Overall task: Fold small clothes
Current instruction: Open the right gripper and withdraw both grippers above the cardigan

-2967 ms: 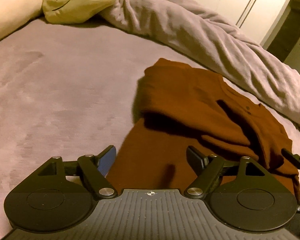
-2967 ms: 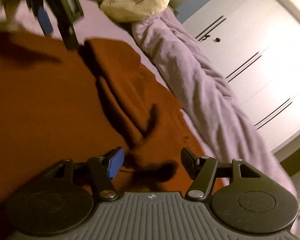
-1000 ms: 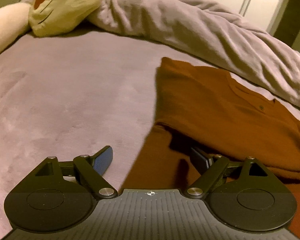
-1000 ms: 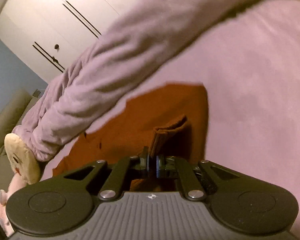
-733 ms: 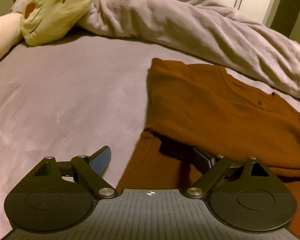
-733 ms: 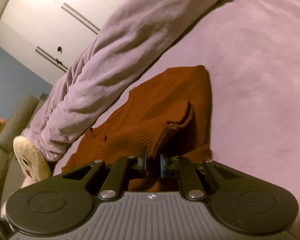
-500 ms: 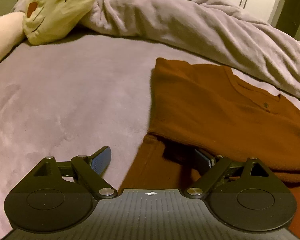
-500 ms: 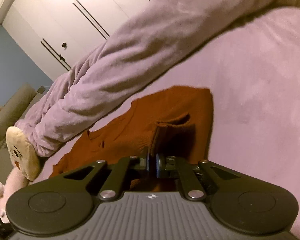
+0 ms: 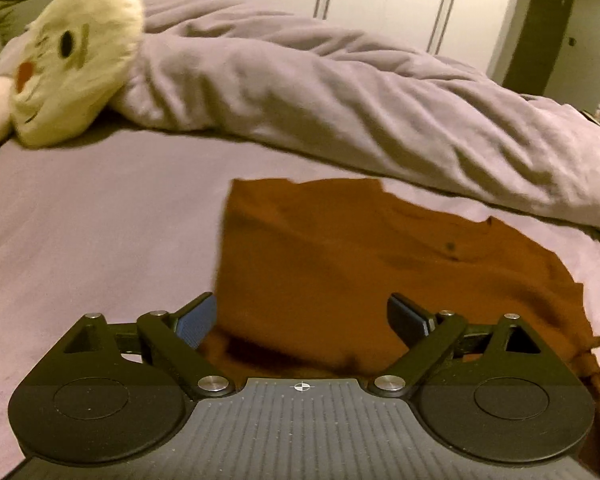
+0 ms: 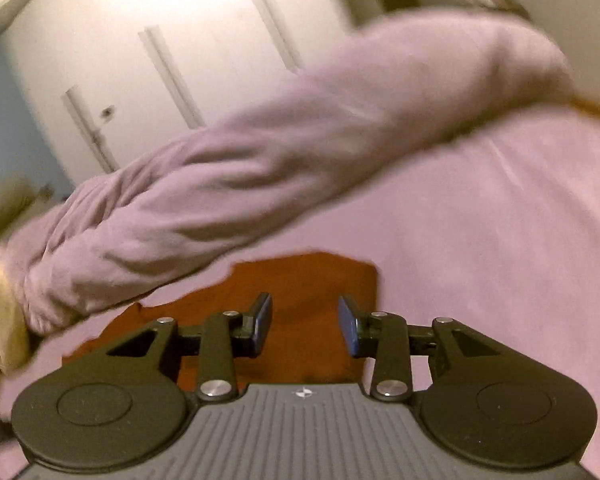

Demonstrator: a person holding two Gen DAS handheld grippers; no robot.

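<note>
A rust-brown shirt (image 9: 360, 264) lies flat on the purple bed, partly folded, its buttoned neckline toward the far right. My left gripper (image 9: 302, 318) is open and empty, low over the shirt's near left edge. In the right wrist view the same shirt (image 10: 308, 280) lies just beyond my right gripper (image 10: 304, 322), which is open and empty above the cloth.
A rumpled grey-lilac duvet (image 9: 360, 96) runs along the far side of the bed and also shows in the right wrist view (image 10: 260, 172). A yellow plush toy (image 9: 72, 60) lies at the far left. White wardrobe doors (image 10: 160, 52) stand behind.
My right gripper has opened and let go of the sleeve it was pinching; the sleeve now lies flat. My left gripper has stayed open and shifted slightly over the shirt.
</note>
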